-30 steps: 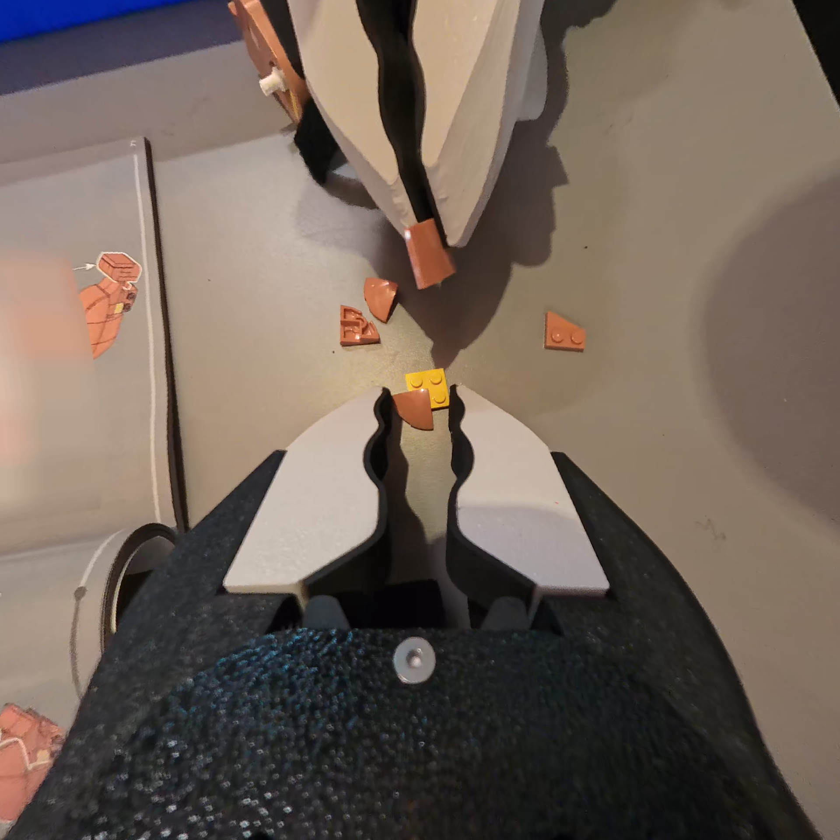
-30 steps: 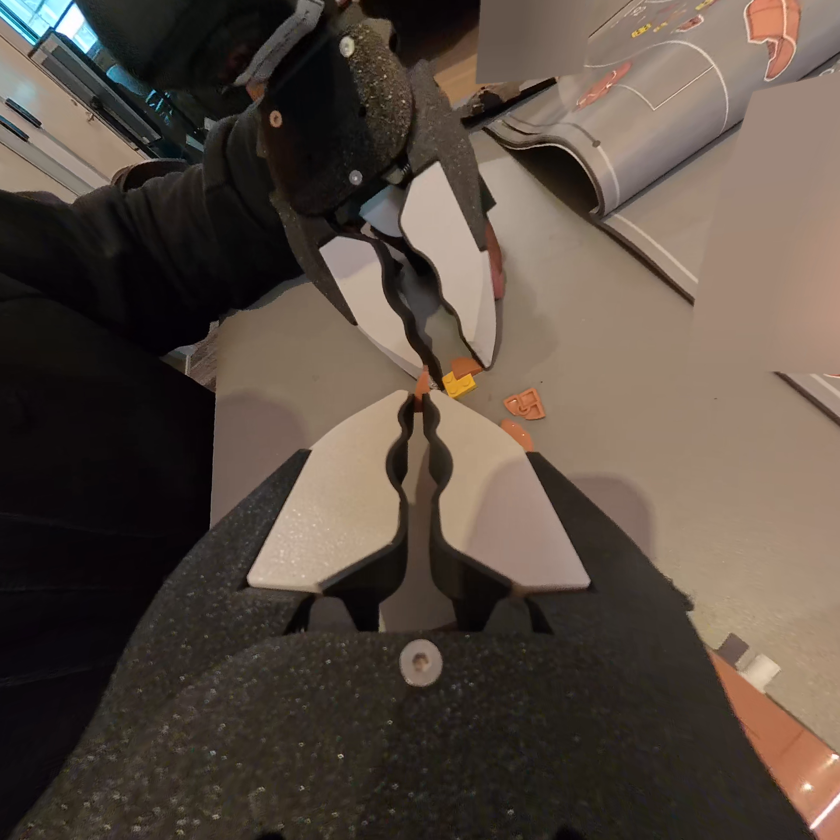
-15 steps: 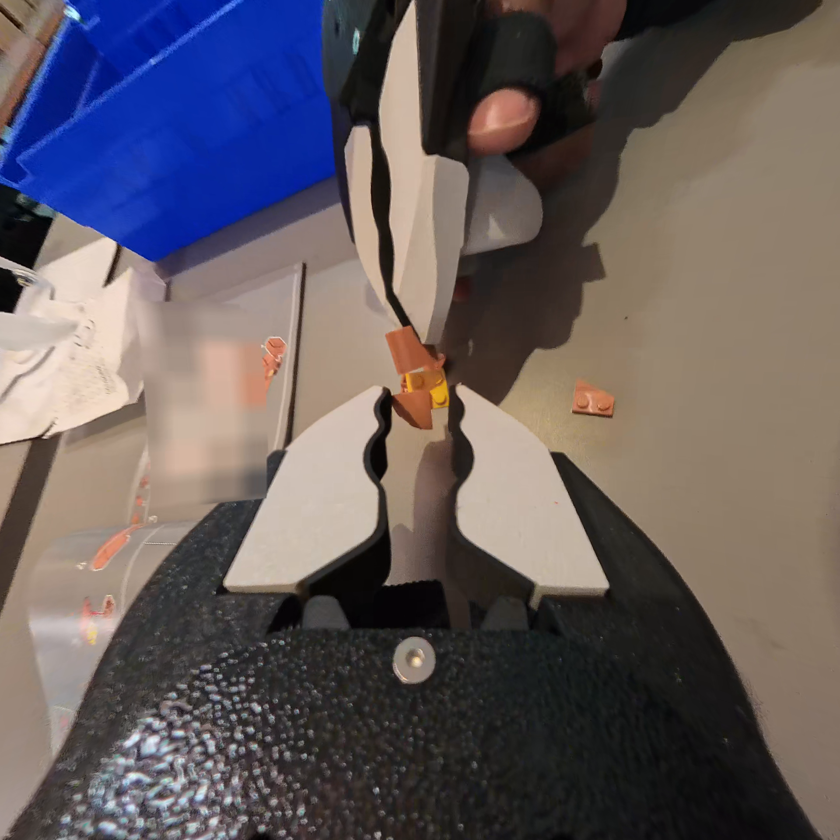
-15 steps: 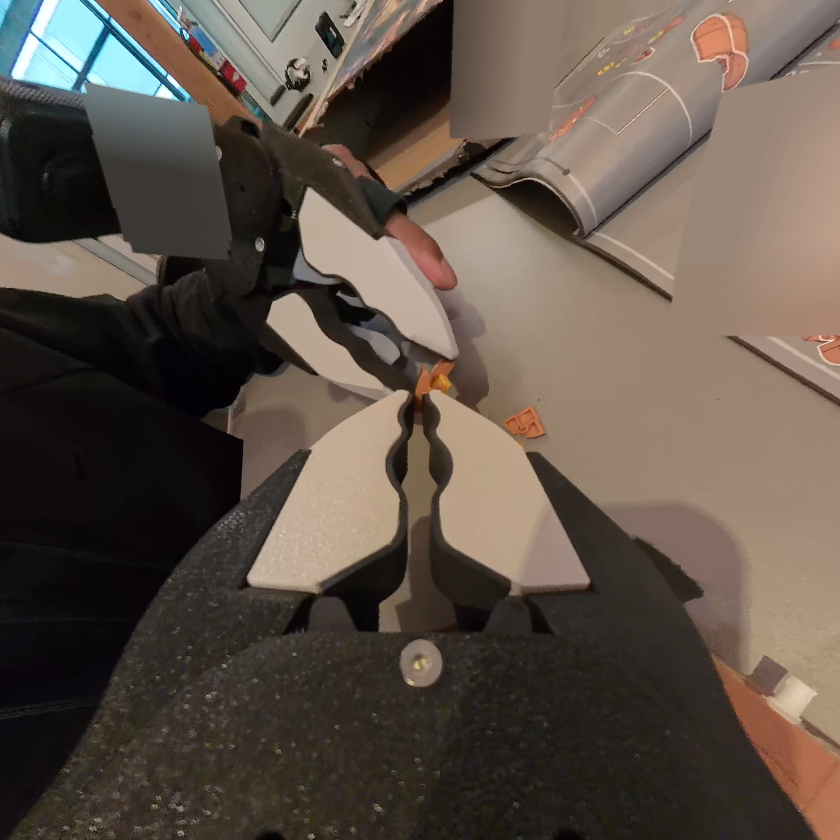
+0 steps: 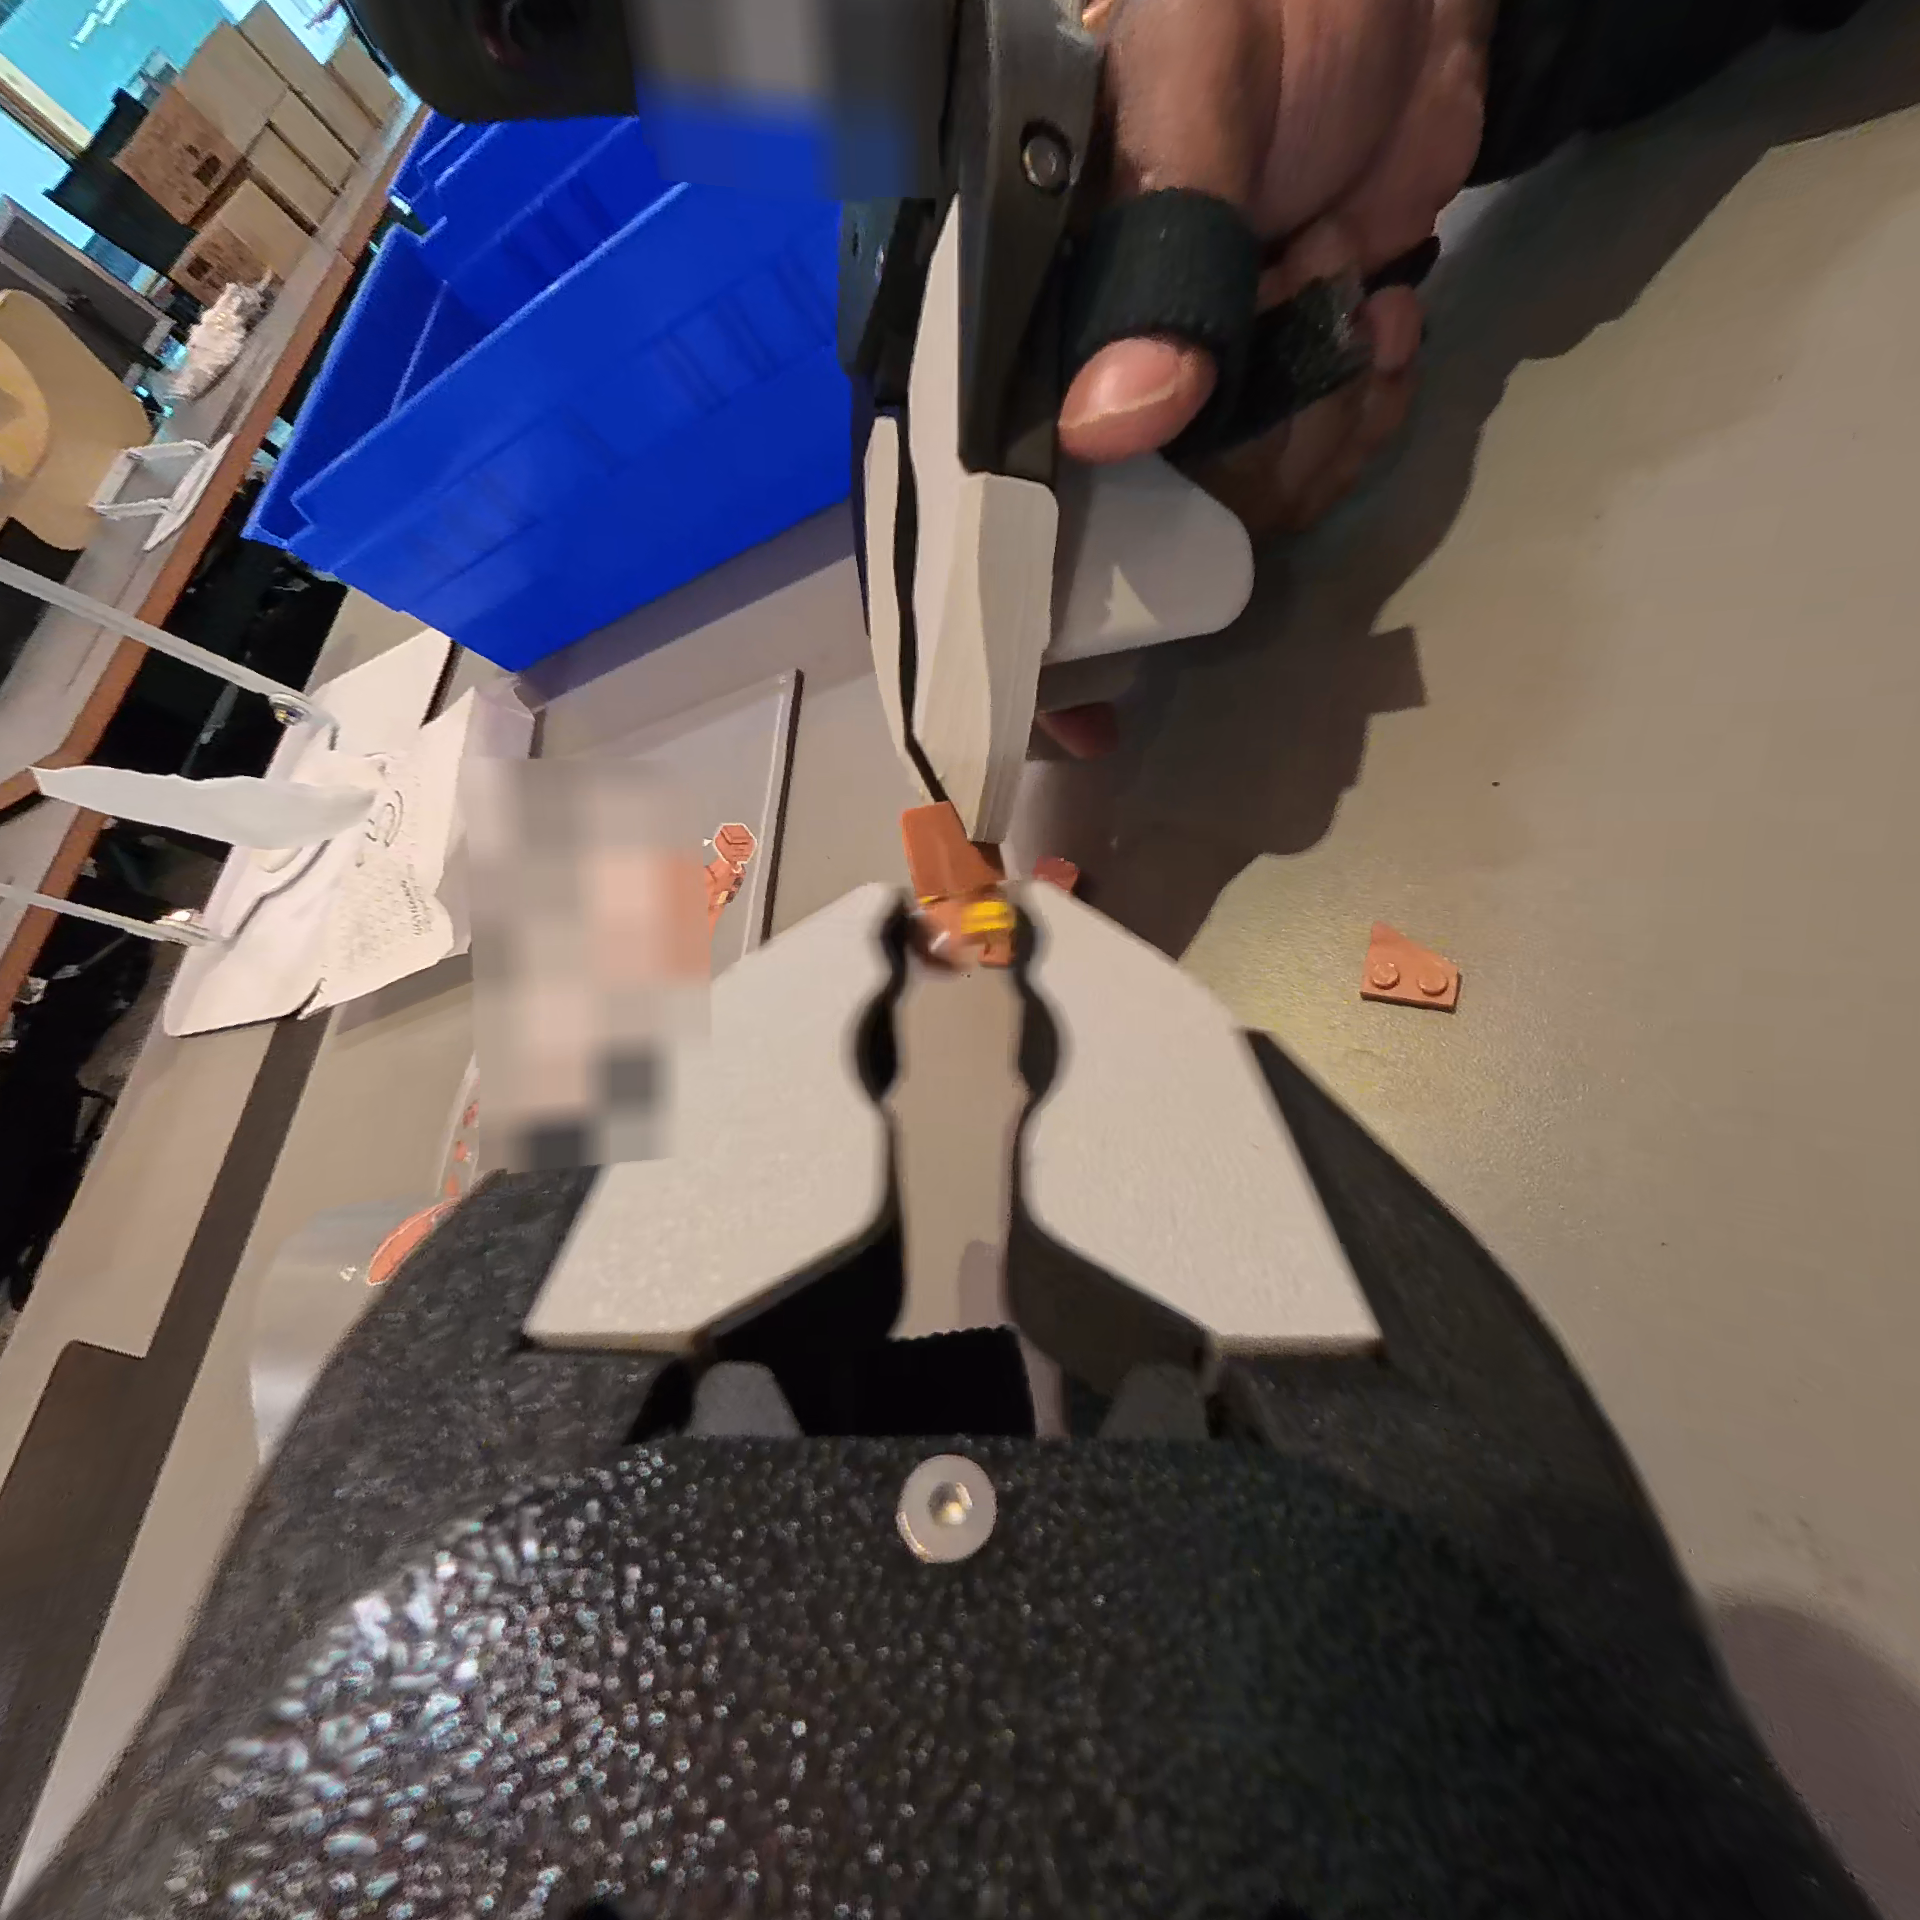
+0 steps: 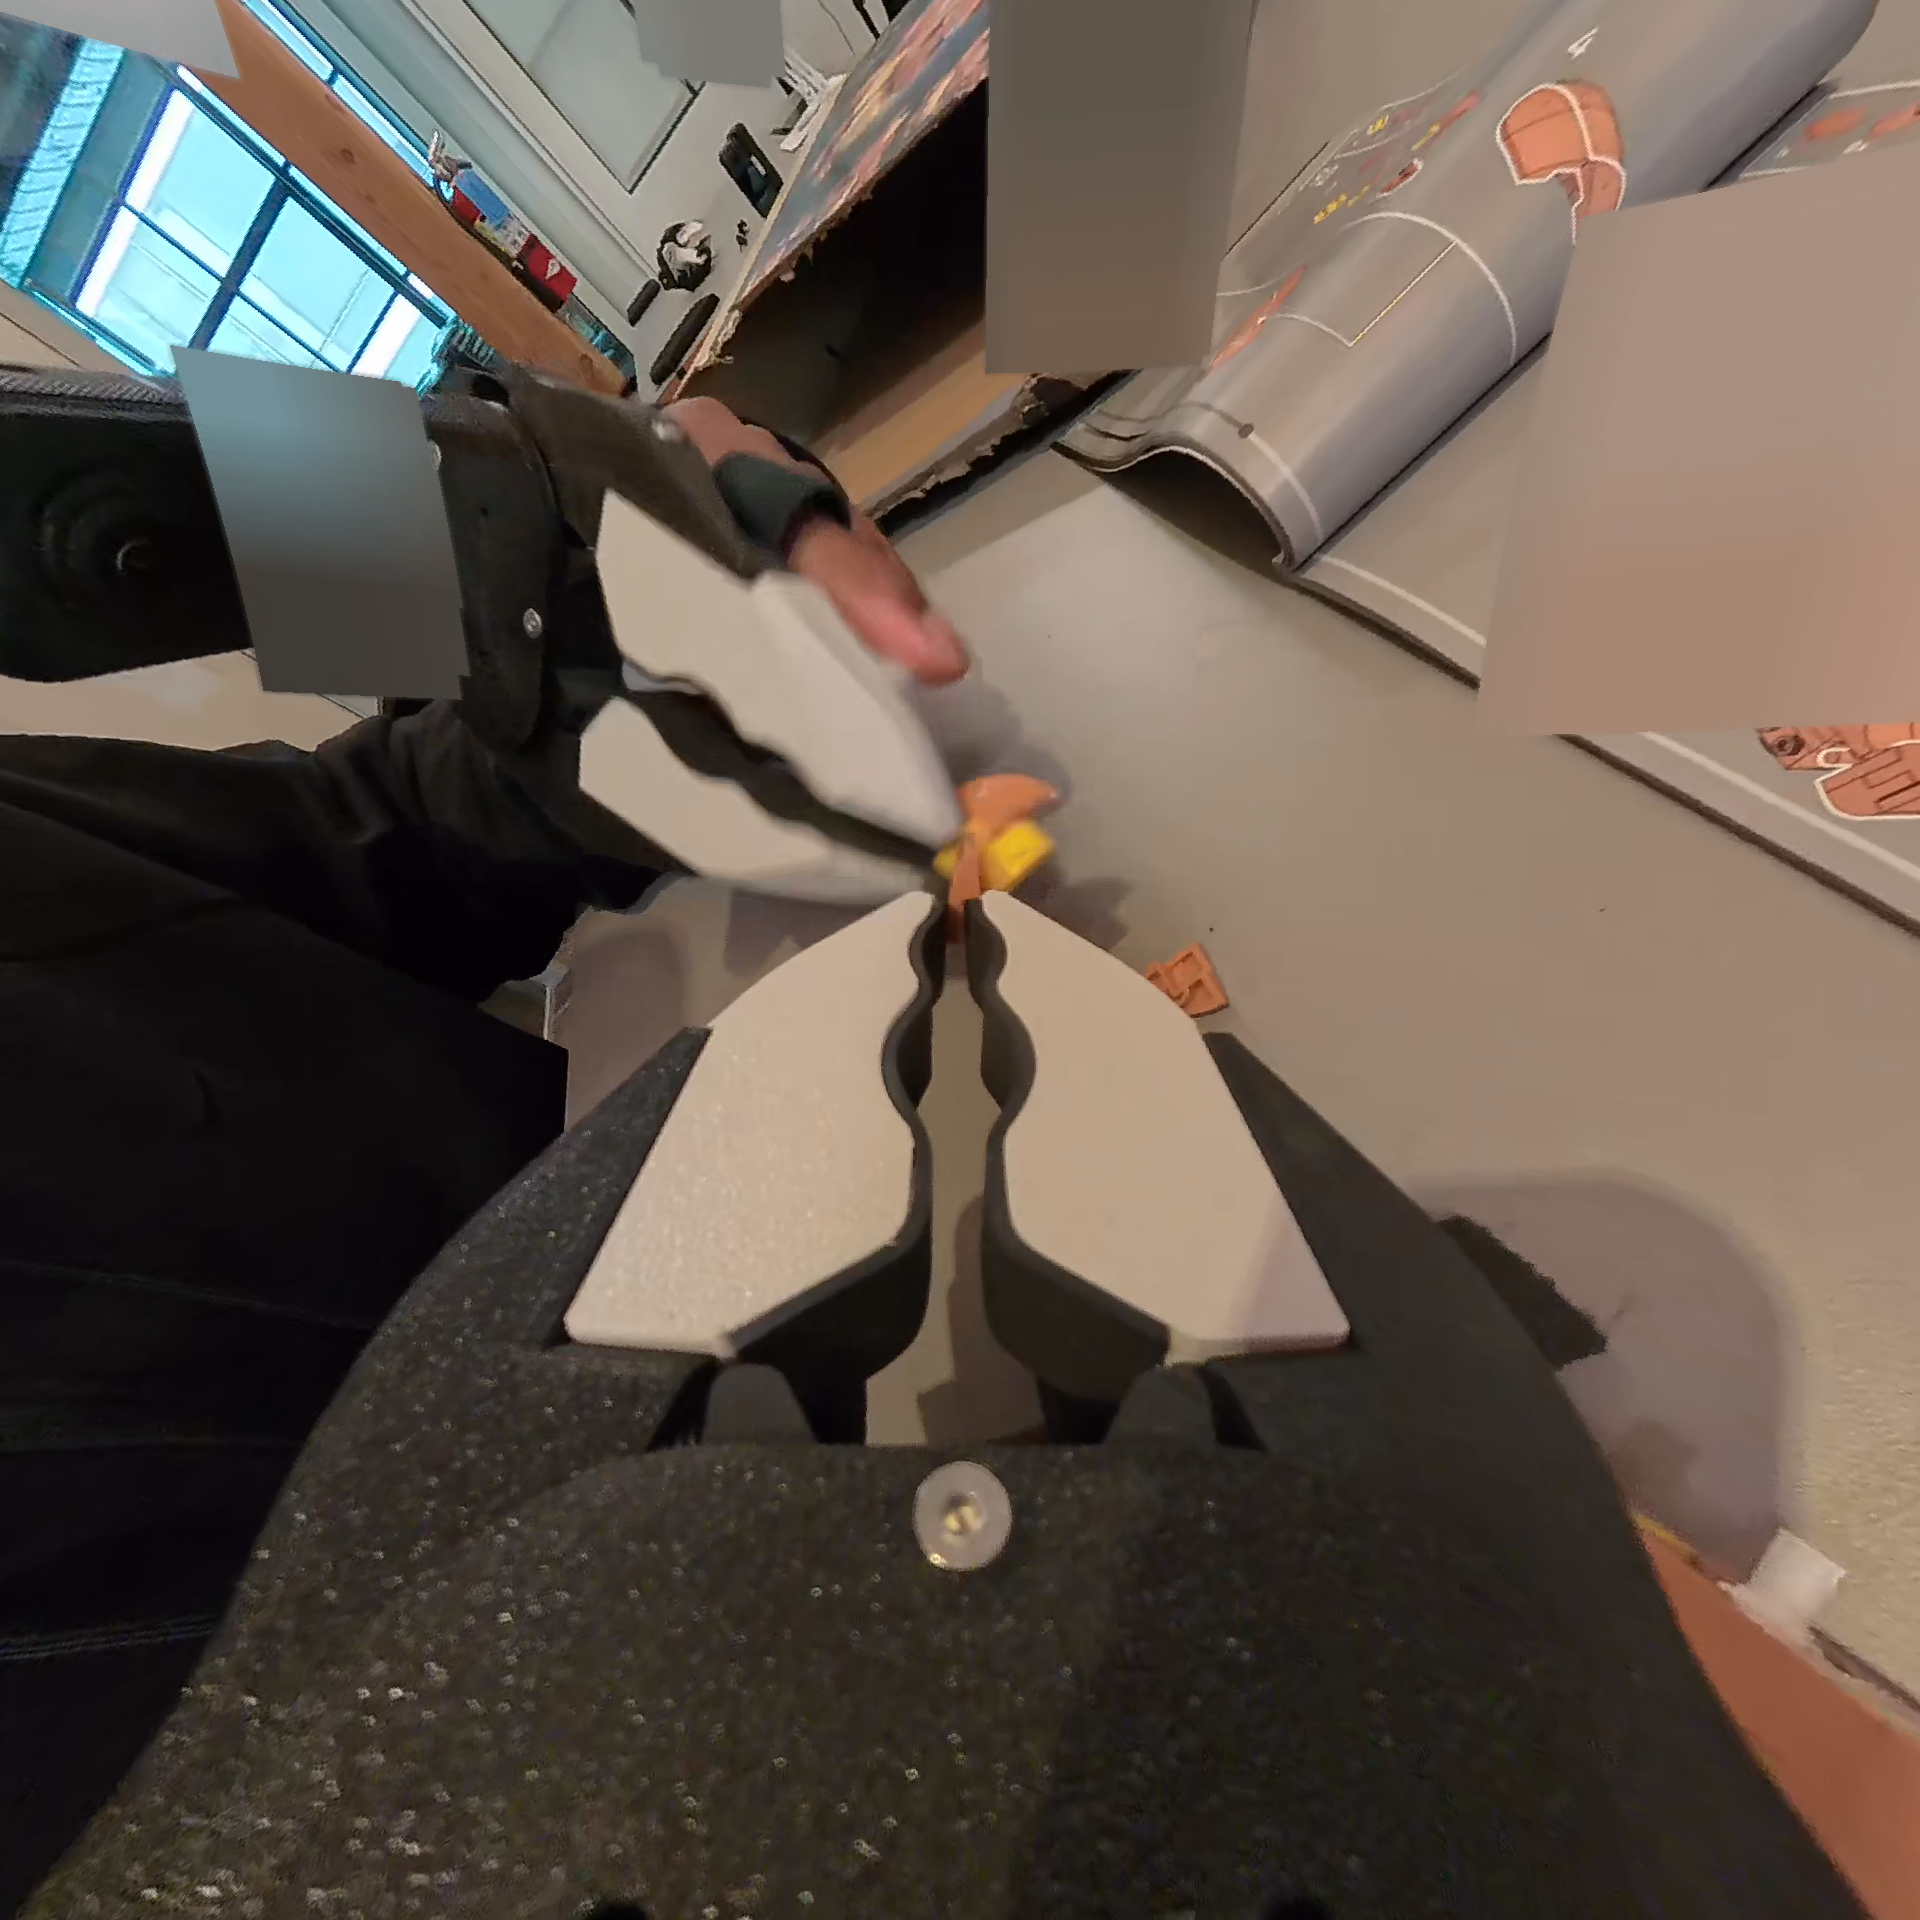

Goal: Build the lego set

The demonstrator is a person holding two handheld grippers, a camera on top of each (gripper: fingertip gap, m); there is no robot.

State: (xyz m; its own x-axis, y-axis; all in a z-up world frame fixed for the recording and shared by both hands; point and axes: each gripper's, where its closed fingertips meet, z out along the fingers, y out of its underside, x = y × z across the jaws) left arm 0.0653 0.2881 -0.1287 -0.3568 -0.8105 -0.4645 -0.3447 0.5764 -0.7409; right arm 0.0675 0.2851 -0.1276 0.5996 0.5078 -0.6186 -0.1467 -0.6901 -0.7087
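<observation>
Since the earlier frame, both tongs have been lifted off the grey surface (image 5: 1662, 727), and the left tongs (image 5: 961, 930) have narrowed. A yellow brick (image 5: 987, 916) joined to a brown curved piece (image 6: 995, 798) is pinched by the left tongs. A brown plate (image 5: 935, 852) is gripped edge-on by the right tongs (image 6: 954, 914) and pressed against the yellow brick. A brown wedge plate (image 5: 1411, 975) lies right of the brick; blue bins (image 5: 582, 416) stand behind it.
</observation>
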